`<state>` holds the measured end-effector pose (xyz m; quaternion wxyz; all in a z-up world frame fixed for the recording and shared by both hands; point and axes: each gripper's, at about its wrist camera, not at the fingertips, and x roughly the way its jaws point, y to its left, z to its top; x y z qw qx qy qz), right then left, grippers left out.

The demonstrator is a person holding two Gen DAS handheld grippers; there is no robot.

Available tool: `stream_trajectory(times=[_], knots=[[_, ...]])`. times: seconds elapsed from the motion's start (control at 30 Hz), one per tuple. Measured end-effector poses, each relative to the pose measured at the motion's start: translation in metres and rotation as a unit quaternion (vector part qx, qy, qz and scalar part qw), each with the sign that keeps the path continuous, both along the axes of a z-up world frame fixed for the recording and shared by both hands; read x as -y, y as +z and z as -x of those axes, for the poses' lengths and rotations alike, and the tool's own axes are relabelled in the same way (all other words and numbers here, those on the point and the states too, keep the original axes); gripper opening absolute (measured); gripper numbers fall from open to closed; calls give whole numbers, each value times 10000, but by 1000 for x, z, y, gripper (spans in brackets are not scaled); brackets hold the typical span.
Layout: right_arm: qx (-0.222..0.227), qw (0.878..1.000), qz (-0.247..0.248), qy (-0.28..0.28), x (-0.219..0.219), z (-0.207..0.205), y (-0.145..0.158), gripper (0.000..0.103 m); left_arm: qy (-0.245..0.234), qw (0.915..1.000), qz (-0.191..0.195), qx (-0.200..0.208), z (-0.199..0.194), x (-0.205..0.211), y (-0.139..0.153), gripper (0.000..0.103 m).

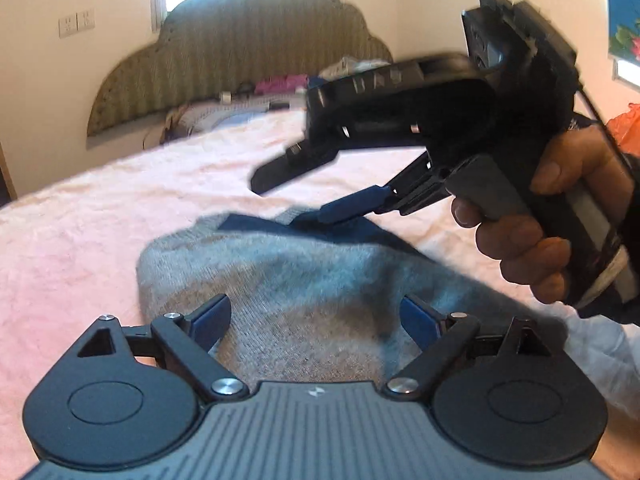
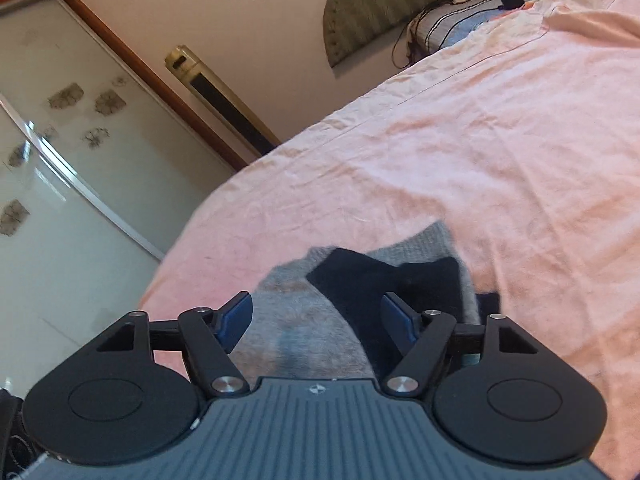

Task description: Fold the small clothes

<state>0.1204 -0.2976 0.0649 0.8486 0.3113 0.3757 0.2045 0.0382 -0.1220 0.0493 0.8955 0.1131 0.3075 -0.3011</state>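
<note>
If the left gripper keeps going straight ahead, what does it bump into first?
Probably the grey sock lying on the pink bedsheet. The open left gripper points down at it, and nothing else sits in between. How close it is can't be told.

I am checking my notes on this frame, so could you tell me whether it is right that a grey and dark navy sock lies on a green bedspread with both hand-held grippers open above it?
Not quite: the bedspread is pink, not green, as the right wrist view shows. The rest stands: the grey and dark navy sock lies on it, with the left hand-held gripper and right hand-held gripper open above it.
</note>
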Motion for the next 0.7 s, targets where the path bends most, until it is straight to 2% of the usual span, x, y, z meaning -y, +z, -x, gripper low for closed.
stream_trajectory(times=[0.03, 0.07, 0.1, 0.17, 0.23, 0.3, 0.33, 0.37, 0.43, 0.47, 0.5, 0.53, 0.6, 0.63, 0.67, 0.7], knots=[[-232, 9997, 76, -28, -3, -7, -9, 80, 8, 9998, -180, -113, -5, 7, -10, 92], [-463, 9985, 277, -101, -4, -13, -21, 77, -73, 9994, -316, 135, 0, 11, -17, 93], [-225, 9989, 392, -134, -2, -13, -27, 68, -153, 9985, -425, 294, 4, 14, -21, 93], [-367, 9986, 288, -243, 9, -11, -28, 51, -122, 9994, -302, 87, 3, 8, -11, 93], [-455, 9985, 177, -263, 20, -3, -19, 52, -23, 9998, 210, -29, 6, -14, 5, 91], [-225, 9988, 81, -425, 35, 13, -7, 67, 387, 9960, 790, -151, 2, -44, 16, 92], [-139, 9984, 84, -537, 43, 19, -4, 84, 712, 9902, 1130, -407, -9, -60, 17, 92], [-145, 9979, 132, -623, 49, 22, -3, 93, 1015, 9811, 1462, -766, -23, -75, 14, 92], [-414, 9966, 201, -687, 59, 18, -14, 89, 1586, 9514, 2089, -1611, -54, -100, -2, 92], [-638, 9955, 165, -681, 61, 13, -23, 85, 1766, 9375, 2288, -1940, -64, -107, -10, 91], [-654, 9959, 97, -622, 61, 12, -29, 84, 1924, 9218, 2472, -2282, -74, -112, -21, 90], [-606, 9967, 31, -543, 60, 11, -31, 85, 1902, 9177, 2672, -2241, -78, -113, -24, 91], [-637, 9971, -104, -408, 55, 7, -34, 83, 1799, 9067, 2930, -2442, -85, -110, -28, 90], [-664, 9972, -195, -298, 51, 6, -36, 72, 1727, 8986, 3092, -2589, -91, -107, -30, 83], [-730, 9968, -219, -222, 47, 4, -40, 50, 1741, 8946, 3119, -2685, -95, -104, -34, 73], [-828, 9962, -193, -168, 42, 2, -43, 37, 1811, 8961, 3030, -2690, -97, -102, -36, 51]])
